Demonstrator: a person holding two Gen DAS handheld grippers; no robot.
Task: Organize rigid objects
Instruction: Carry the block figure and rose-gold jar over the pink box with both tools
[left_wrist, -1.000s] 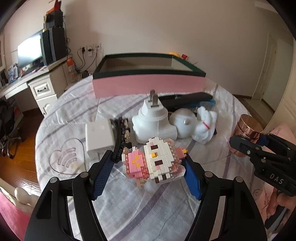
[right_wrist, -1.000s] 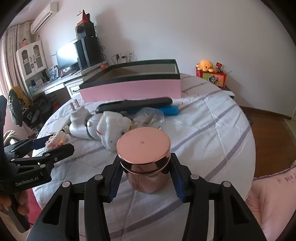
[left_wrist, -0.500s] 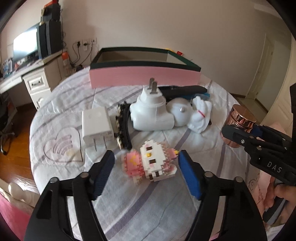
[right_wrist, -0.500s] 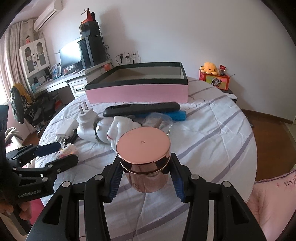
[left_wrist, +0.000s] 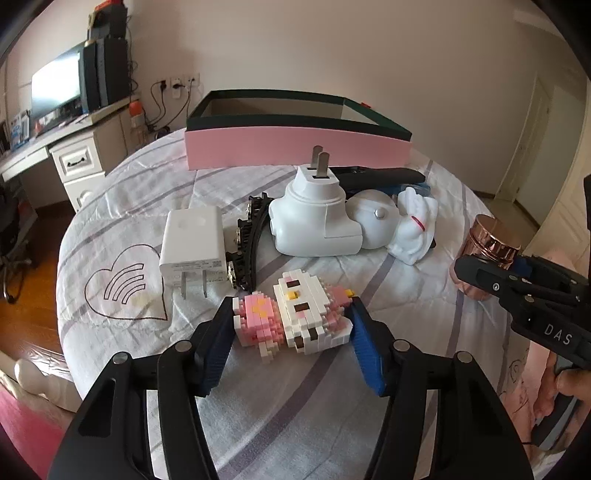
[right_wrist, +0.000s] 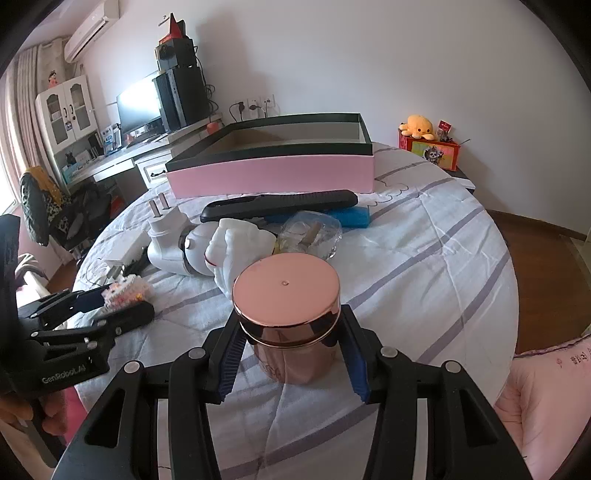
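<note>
Left tool (left_wrist: 291, 325): jaws have just been closing and now pinch the brick figure (left_wrist: 295, 317) by its two ends, near side of the pink box (left_wrist: 295, 155), on the bed. Right tool (right_wrist: 291, 345): pads pressed against the sides of the copper jar (right_wrist: 288, 314), just under its lid, right of the box front.

Risks, as judged:
- Brick figure is built from small studs; end-on squeeze may shear pieces off or split pink half from white half. Cause: pads bear on protruding bricks, not a flat face.
- Figure may pivot between pads on lift, since contact is narrow.
- Jar surface is glossy and round; it may slip or rotate out. Cause: low friction, grip high near the lid.
- If the lid is loose, the body could drop away.
- Charger (left_wrist: 192, 240), hair clip (left_wrist: 245, 243) and plug adapter (left_wrist: 314, 221) sit just behind the figure; a forward sweep toward the box could knock them.
- Soft bedding gives an uneven base.
</note>
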